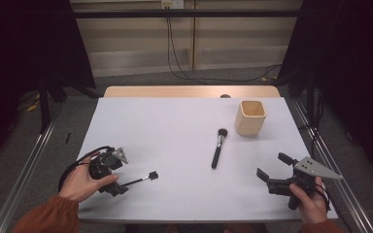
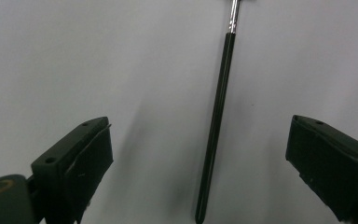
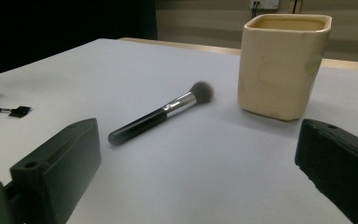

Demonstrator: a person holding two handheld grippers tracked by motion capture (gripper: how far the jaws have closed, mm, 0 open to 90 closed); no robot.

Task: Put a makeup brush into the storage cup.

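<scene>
The person's left hand (image 1: 80,182) rests on the desk (image 1: 175,121) at its near left corner, wrapped around the left gripper (image 1: 119,180), which lies low and points across the surface. The right hand (image 1: 311,199) holds the right gripper (image 1: 270,166) at the near right corner, raised a little and aimed toward the middle of the desk.

A small black brush (image 1: 143,179) lies just ahead of the left gripper. The left gripper view shows its slim dark handle (image 2: 216,121) running straight out between the jaws, touching neither; the brush head is cut off at the top of that view. The high view shows the head as a small dark square.

The right gripper view shows a larger powder brush (image 3: 161,114) lying ahead and slightly left of the right gripper, with a cream square cup (image 3: 282,65) standing upright ahead to the right, near the bristles but apart from them.

Both grippers stand wide apart at the jaws and hold nothing.
</scene>
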